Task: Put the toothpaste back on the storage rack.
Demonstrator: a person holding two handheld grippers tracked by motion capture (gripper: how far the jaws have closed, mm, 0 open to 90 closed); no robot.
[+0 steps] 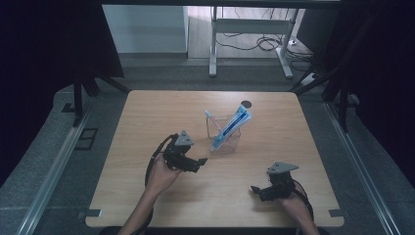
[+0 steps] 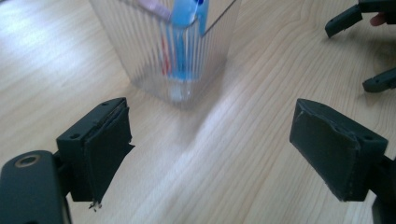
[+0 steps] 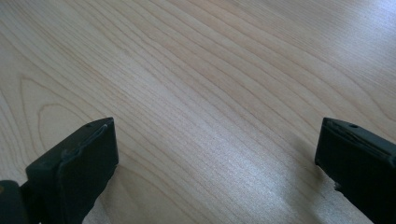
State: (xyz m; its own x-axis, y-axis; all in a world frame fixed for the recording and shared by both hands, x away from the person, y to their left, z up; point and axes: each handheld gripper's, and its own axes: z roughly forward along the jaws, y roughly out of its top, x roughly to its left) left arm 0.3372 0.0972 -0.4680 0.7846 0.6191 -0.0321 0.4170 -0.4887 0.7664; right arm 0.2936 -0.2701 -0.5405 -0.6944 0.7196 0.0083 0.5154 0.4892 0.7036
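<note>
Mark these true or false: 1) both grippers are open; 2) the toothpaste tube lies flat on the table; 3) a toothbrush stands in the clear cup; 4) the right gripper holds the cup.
1) True: the left gripper and the right gripper are both open and hold nothing.
2) False: the toothpaste tube leans inside the clear cup.
3) True: the toothbrush stands in it.
4) False: the right gripper is over bare table, apart from the cup.
</note>
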